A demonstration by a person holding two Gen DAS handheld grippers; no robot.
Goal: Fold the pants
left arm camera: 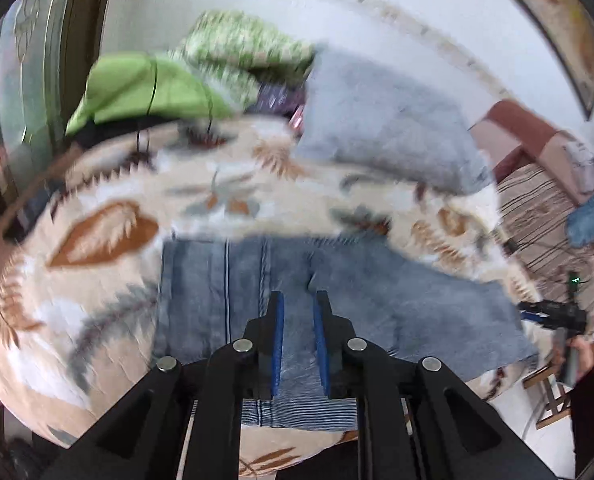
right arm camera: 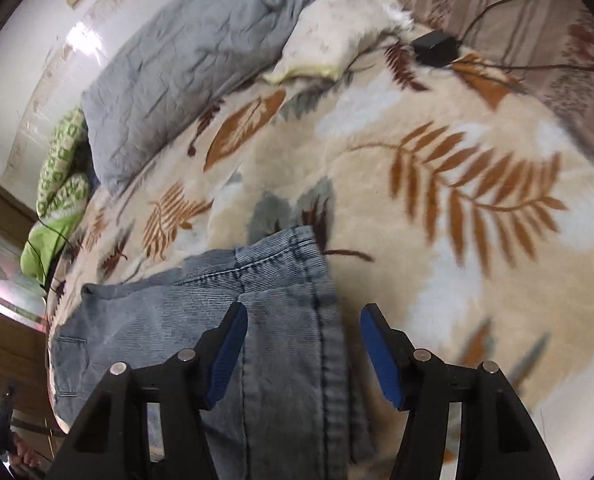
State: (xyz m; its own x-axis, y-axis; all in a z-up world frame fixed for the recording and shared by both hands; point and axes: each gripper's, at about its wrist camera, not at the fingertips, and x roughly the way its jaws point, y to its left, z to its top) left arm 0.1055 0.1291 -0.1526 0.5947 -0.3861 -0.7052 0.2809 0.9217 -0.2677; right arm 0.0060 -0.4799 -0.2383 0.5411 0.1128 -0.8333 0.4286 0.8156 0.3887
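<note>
Blue denim pants (left arm camera: 337, 300) lie spread on a cream blanket with brown leaf print (left arm camera: 109, 232). My left gripper (left arm camera: 299, 300) hovers just over the middle of the pants, its blue-padded jaws a narrow gap apart with nothing between them. In the right wrist view the pants (right arm camera: 281, 320) run from the lower edge up to a hemmed end near the middle. My right gripper (right arm camera: 303, 316) is wide open above that end, its jaws on either side of the side seam. The right gripper also shows in the left wrist view (left arm camera: 553, 316) beyond the pants' right edge.
A grey pillow (right arm camera: 185, 60) and a white cushion (right arm camera: 333, 28) lie at the far side of the bed. Green clothes (left arm camera: 153, 88) are piled at the back left. A black box with cables (right arm camera: 433, 48) rests on the blanket (right arm camera: 457, 220). A striped cover (left arm camera: 537, 220) is at right.
</note>
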